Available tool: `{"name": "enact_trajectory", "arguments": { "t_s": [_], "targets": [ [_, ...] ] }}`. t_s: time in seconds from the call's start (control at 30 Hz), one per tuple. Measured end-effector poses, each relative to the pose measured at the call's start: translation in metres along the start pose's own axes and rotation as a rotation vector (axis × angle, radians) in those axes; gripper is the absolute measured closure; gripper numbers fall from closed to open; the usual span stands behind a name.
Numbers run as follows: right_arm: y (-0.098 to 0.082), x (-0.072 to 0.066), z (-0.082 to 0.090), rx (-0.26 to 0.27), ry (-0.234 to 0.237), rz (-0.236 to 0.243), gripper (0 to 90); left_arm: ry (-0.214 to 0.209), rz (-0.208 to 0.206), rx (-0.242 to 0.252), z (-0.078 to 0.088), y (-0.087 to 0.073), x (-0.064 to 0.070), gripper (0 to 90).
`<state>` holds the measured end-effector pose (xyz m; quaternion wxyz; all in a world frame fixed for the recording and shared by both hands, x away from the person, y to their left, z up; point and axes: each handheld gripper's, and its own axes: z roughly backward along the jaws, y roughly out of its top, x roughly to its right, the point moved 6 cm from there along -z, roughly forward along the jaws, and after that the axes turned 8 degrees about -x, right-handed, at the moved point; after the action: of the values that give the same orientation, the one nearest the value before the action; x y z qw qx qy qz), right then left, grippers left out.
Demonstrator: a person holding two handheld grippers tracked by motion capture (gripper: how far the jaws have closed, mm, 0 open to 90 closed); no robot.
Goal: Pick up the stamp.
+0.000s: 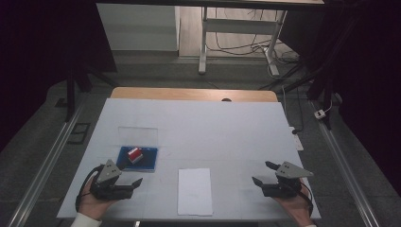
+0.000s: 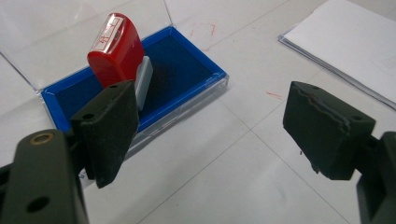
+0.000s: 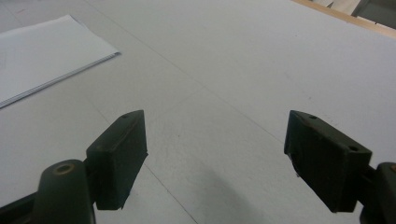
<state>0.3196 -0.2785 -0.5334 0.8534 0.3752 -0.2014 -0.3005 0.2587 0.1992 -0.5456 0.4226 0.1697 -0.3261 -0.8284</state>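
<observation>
A red stamp (image 1: pixel 135 154) with a white label rests tilted on a blue ink pad (image 1: pixel 147 162) whose clear lid (image 1: pixel 137 135) lies folded back. In the left gripper view the red stamp (image 2: pixel 116 50) leans on the blue ink pad (image 2: pixel 187 65) just beyond the left jaw. My left gripper (image 1: pixel 131 180) (image 2: pixel 212 133) sits open near the table's front left, with nothing between its jaws. At the front right my right gripper (image 1: pixel 265 173) (image 3: pixel 215 156) is open over bare table. A white stack of paper (image 1: pixel 194 190) (image 2: pixel 345 42) (image 3: pixel 42 53) lies between them.
A white sheet covers the wooden table (image 1: pixel 194 94). Beyond the far edge stand a metal desk frame (image 1: pixel 204 42) and loose cables (image 1: pixel 236 46) on the floor. Rails (image 1: pixel 45 165) run along both sides of the table.
</observation>
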Motion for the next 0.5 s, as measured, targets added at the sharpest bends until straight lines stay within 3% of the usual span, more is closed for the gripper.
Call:
{"name": "enact_trajectory", "arguments": {
  "t_s": [0.5],
  "targets": [
    [-0.002,-0.002,-0.005,-0.015,0.002,0.007,22.3,0.016,-0.026,0.012,0.011,0.017,0.002,20.1]
  ]
}}
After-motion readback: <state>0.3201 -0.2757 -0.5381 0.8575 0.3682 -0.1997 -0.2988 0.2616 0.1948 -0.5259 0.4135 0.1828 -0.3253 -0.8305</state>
